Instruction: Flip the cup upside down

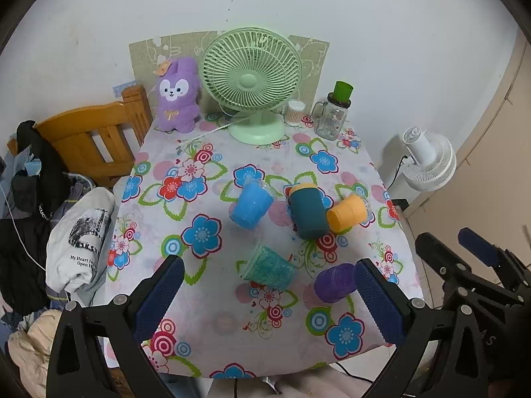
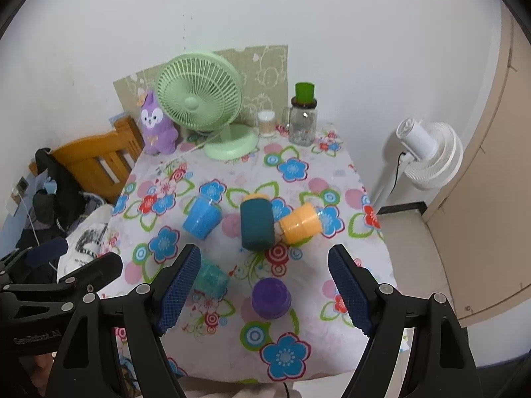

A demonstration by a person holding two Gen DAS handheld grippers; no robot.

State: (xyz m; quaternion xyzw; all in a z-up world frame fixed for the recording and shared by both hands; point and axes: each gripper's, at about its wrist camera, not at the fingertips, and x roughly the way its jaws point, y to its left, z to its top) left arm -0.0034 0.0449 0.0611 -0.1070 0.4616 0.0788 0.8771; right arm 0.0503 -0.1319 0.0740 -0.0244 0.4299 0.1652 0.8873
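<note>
Both the left gripper and the right gripper hover with jaws spread wide and empty above the counter's near edge, where the purple cup stands mouth-down between the right jaws, the teal cup lying beside it.

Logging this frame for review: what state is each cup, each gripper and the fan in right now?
blue cup: lying on its side.
dark teal cup: lying on its side.
orange cup: lying on its side.
glittery teal cup: tipped over.
purple cup: standing, which end is up unclear.
left gripper: open, empty.
right gripper: open, empty.
green fan: upright, spinning or not unclear.
</note>
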